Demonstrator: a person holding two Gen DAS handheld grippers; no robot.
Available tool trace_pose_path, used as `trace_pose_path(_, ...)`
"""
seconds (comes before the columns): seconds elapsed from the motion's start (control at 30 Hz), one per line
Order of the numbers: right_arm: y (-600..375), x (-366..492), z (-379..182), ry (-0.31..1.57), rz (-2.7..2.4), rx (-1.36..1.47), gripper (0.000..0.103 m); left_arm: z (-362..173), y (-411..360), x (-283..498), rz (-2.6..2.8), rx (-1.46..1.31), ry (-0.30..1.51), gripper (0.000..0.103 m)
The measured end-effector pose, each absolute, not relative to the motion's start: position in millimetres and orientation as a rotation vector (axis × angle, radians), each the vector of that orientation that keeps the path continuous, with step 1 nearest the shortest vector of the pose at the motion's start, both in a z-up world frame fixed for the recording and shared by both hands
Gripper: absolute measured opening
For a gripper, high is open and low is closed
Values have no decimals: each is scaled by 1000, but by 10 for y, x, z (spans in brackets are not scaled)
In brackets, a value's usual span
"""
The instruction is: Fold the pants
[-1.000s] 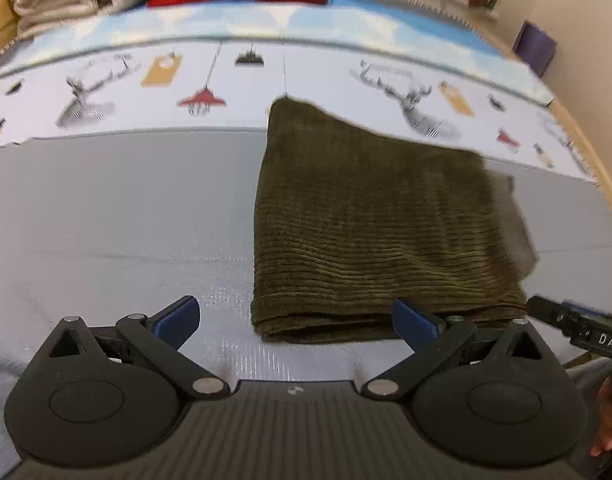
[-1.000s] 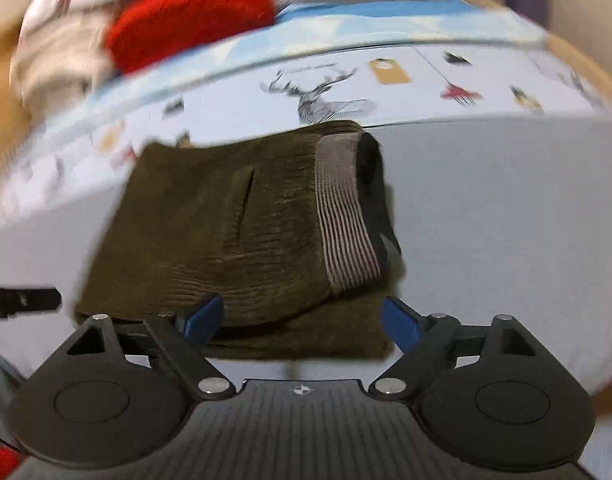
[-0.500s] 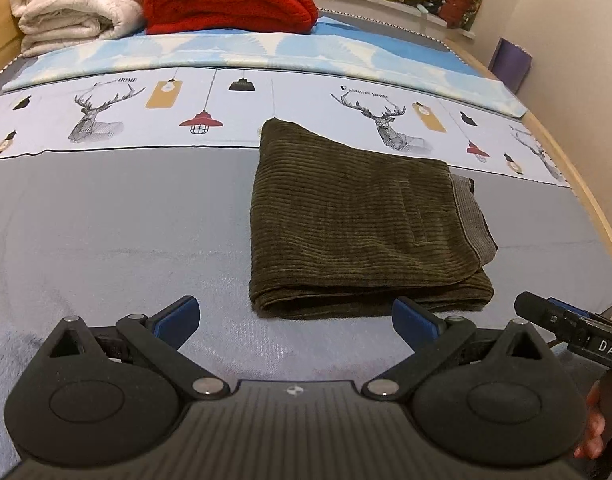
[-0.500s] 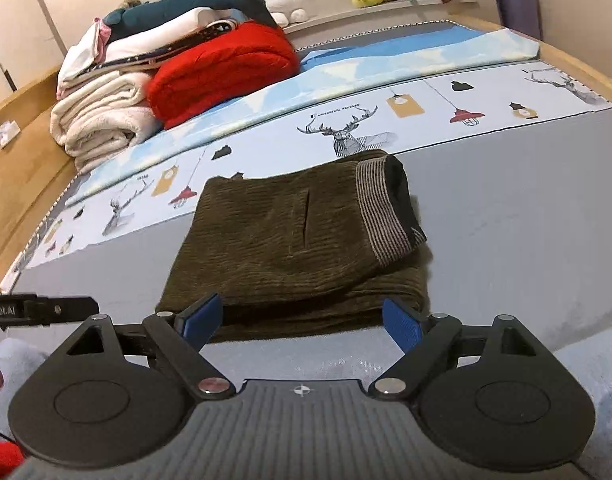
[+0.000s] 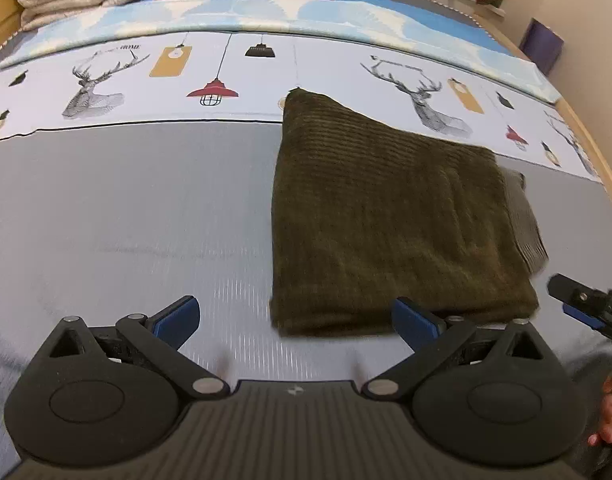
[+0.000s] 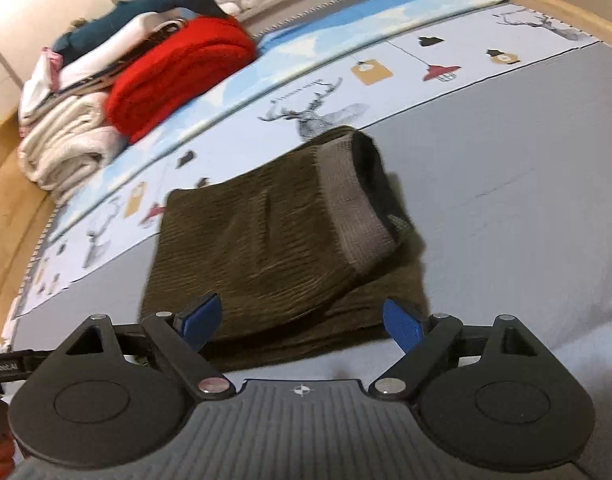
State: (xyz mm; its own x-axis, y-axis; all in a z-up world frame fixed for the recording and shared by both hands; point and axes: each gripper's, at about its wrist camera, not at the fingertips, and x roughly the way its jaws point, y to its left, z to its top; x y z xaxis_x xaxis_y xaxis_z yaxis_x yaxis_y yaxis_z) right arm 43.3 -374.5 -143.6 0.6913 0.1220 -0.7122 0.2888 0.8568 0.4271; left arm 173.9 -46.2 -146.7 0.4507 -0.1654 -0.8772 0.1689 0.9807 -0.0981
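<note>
Olive corduroy pants (image 5: 389,216) lie folded into a flat square on the grey bed cover, their ribbed waistband (image 6: 353,208) at the right side of the pile. My left gripper (image 5: 296,318) hovers open just in front of the pile's near left corner, with nothing between its blue pads. My right gripper (image 6: 302,320) also stands open, wide, above the near edge of the pants (image 6: 282,248), and holds nothing. The tip of the right gripper (image 5: 585,300) shows at the right edge of the left wrist view.
A sheet printed with deer and lamps (image 5: 226,76) runs behind the pants. A red blanket (image 6: 178,72) and cream blankets (image 6: 62,144) are stacked at the head of the bed. The wooden bed frame (image 5: 597,160) borders the right side. A hand (image 5: 609,412) shows at the lower right.
Both cameras pulled back from the pants half a second ago and have since come close again. The right view has rolled, so the bed now tilts. The pants lie unchanged and both grippers stay open.
</note>
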Motion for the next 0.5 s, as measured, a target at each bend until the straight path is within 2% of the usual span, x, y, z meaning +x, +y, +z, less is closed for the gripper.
trace_pose_path(0.27,-4152,1042,-1736,857,-183,530,88,-1846,-533,2508,-230,-59,1138,102)
trace_pose_path(0.5,-4499,1500,-2142,962,-180,754,90,-2340,-630,3028,-208,-45,1216,102)
